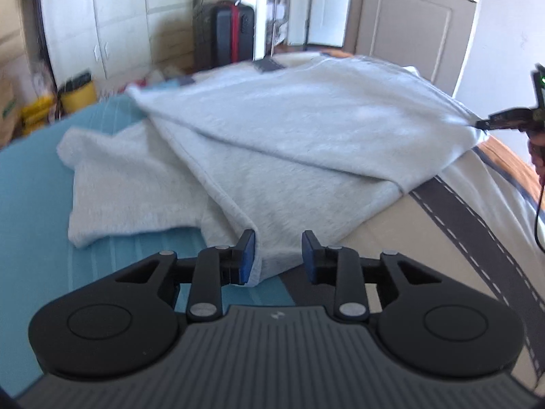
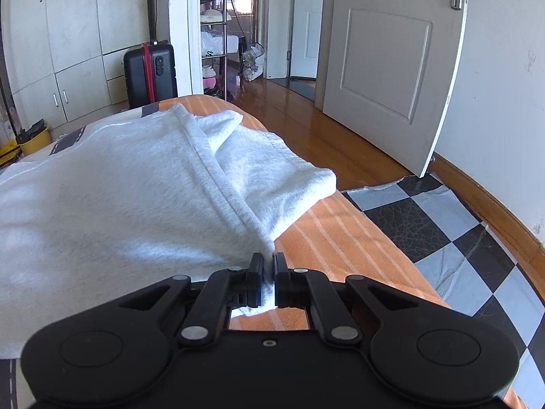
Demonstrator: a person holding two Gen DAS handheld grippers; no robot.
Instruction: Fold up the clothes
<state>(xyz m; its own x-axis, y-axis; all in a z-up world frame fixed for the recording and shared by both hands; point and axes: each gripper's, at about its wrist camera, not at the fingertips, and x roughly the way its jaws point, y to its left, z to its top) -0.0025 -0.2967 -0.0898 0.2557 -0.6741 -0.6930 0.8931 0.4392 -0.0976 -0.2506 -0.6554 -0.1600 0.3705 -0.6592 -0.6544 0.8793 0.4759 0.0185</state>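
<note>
1. Two grippers work at one pale grey garment (image 1: pixel 272 143) spread across a bed (image 1: pixel 34 184), which is covered in panels of blue, cream and orange-striped fabric.
2. A dark grey band with a dashed white line (image 1: pixel 477 225) runs over the cream panel, like a printed road.
3. The garment lies partly folded: a large flap rests diagonally over a lower layer, and one sleeve (image 1: pixel 112 184) sticks out onto the blue panel.
4. The left gripper (image 1: pixel 278 259) has its blue pads apart, with the garment's near corner lying between them. The left pad touches the fabric edge; the right pad stands clear of it, so the cloth is not pinched.
5. The right gripper (image 2: pixel 269 279) is nearly closed and pinches a bunched corner of the garment, just above the orange-striped panel (image 2: pixel 340 238). In the left wrist view it shows at the right edge, gripping the garment's far corner (image 1: pixel 490 124).
6. Beyond the bed stand pale cabinets (image 2: pixel 68 34) and a black suitcase with a red strap (image 2: pixel 150 71).
7. A yellow bucket (image 2: pixel 34 141) sits on the floor by the cabinets.
8. A white panelled door (image 2: pixel 388 64) stands open onto a wooden floor (image 2: pixel 323 136).
9. A black, grey and white chequered mat (image 2: pixel 442 225) lies beside the bed.
10. Through the doorway a metal shelf rack (image 2: pixel 214 34) is visible.
</note>
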